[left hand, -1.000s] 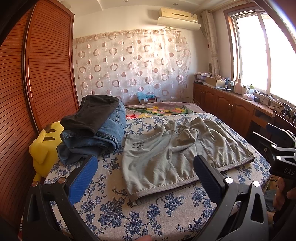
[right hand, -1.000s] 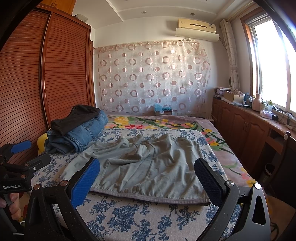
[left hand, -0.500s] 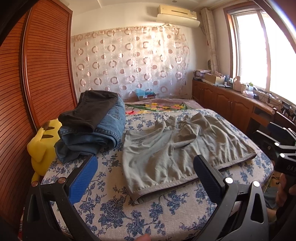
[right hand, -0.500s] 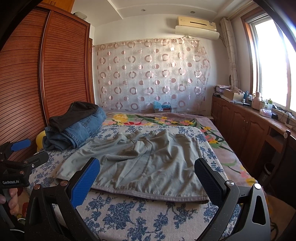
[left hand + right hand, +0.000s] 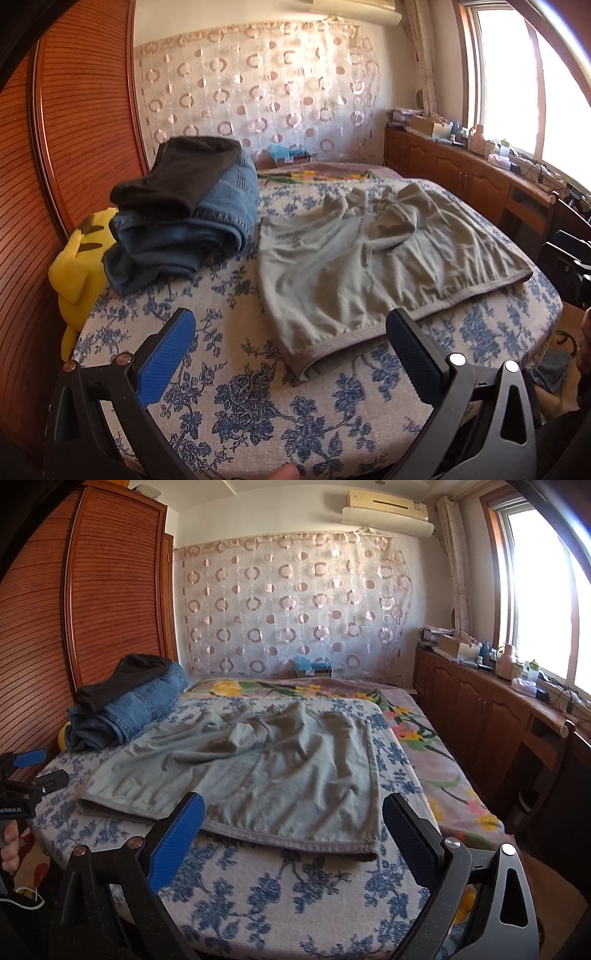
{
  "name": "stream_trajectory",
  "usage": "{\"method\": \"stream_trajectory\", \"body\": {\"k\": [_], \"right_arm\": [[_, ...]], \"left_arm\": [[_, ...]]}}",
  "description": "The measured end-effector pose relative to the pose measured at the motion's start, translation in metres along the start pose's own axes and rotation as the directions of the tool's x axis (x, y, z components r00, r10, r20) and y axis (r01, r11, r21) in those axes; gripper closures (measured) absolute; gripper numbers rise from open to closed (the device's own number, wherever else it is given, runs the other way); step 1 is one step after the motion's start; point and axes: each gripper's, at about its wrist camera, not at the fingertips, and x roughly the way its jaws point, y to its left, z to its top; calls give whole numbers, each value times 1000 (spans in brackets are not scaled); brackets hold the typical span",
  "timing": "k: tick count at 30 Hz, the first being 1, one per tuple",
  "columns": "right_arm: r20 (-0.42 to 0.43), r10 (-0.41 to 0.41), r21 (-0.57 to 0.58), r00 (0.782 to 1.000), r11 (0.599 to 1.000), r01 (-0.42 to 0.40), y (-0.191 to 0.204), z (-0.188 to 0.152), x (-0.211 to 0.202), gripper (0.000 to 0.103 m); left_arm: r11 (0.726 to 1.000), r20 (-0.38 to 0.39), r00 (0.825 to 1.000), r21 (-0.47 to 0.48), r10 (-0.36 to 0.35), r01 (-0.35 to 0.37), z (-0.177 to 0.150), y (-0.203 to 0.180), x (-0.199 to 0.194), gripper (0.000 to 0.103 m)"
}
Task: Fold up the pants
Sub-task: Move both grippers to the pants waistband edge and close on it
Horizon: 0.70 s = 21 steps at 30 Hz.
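- Blue-flowered bedspread gives a broad, flat folding surface.
- Grey-green pants lie spread across its middle, hem nearest, ready for grabbing.
- Folded jeans sit stacked aside, likely finished.
- Left gripper and right gripper hover before the hem, jaws wide apart, holding nothing.

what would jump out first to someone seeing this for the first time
The grey-green pants lie spread and rumpled across the middle of the blue-flowered bedspread, waistband toward the cameras. Behind them on the left sits a stack of folded jeans topped by a dark garment. The left gripper and right gripper are both open, short of the waistband.
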Motion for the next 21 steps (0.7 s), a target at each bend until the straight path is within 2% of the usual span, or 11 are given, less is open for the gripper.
{"method": "stream_trajectory", "body": {"k": [6,18,21], "right_arm": [[-50,4,0,999,1000,-4,-8,4,0,7],[-64,-12,3,998,1000,12,-21,4,-11,9],[-80,-26,-1,996,1000,26,-25,1,-14,10]], "left_arm": [[1000,-37,999,8,-5,5,-9,7,11,0],[1000,-123,992,24,-10,13,-24,12,33,1],[1000,-136,991,23,-13,16,-28,15,36,4]]}}
